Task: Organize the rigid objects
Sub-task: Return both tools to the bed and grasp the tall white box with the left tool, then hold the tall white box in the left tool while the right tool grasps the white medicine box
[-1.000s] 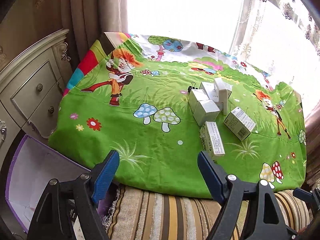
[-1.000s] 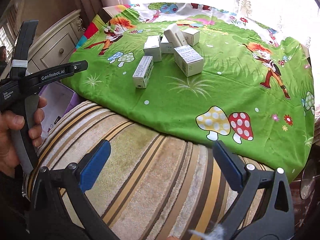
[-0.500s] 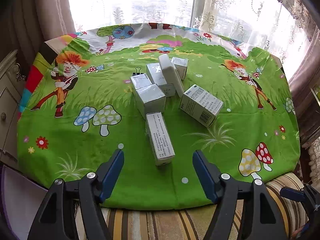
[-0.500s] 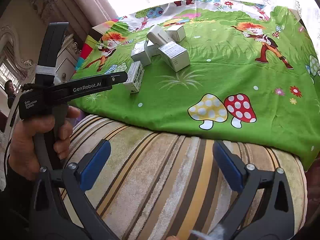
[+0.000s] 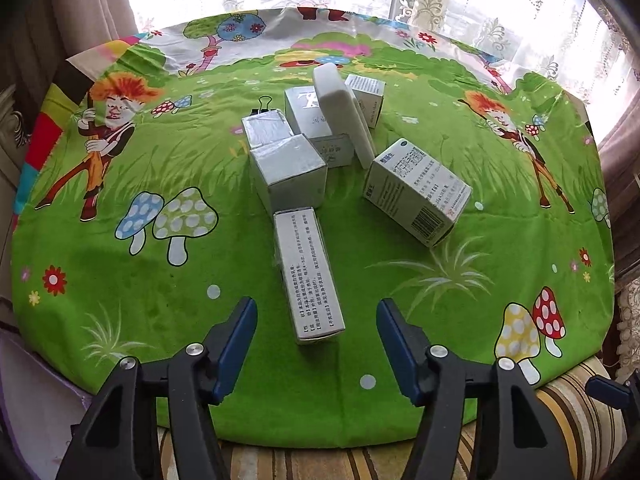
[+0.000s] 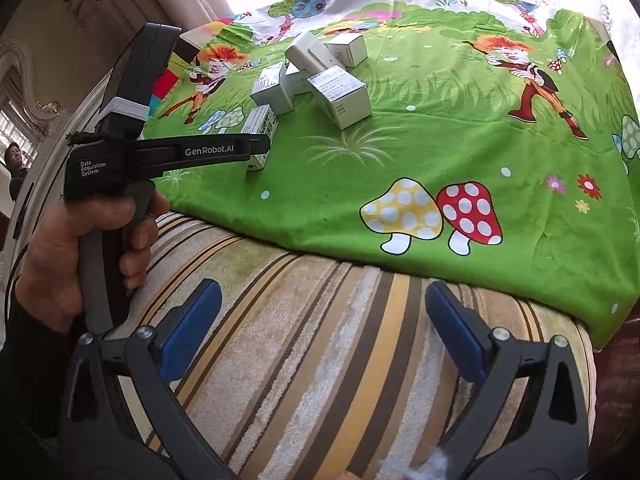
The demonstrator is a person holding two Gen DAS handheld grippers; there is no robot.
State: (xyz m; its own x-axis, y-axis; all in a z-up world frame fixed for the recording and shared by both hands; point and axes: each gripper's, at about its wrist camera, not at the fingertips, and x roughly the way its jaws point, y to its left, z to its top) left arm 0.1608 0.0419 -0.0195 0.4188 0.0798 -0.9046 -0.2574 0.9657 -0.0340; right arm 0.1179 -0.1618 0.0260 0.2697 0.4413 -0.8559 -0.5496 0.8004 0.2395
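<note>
Left gripper (image 5: 316, 340): jaws spread wide, holding nothing, handle gripped by the left hand (image 6: 76, 248). Right gripper (image 6: 324, 332): jaws spread wide, holding nothing.

Green cartoon cloth (image 5: 120, 288) over striped cushion (image 6: 320, 340), small boxes (image 5: 292, 172) clustered

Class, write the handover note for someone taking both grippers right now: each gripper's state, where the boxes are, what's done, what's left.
Left gripper: jaws open, empty, lined up on the near end of the long white box.
Right gripper: jaws open, empty, over the striped cushion, away from the boxes.
Boxes: loose cluster mid green cloth; barcode box lies apart on the right; a binder clip sits behind the cluster.
Done: nothing sorted.
Left: all boxes, likely the long one first.
</note>
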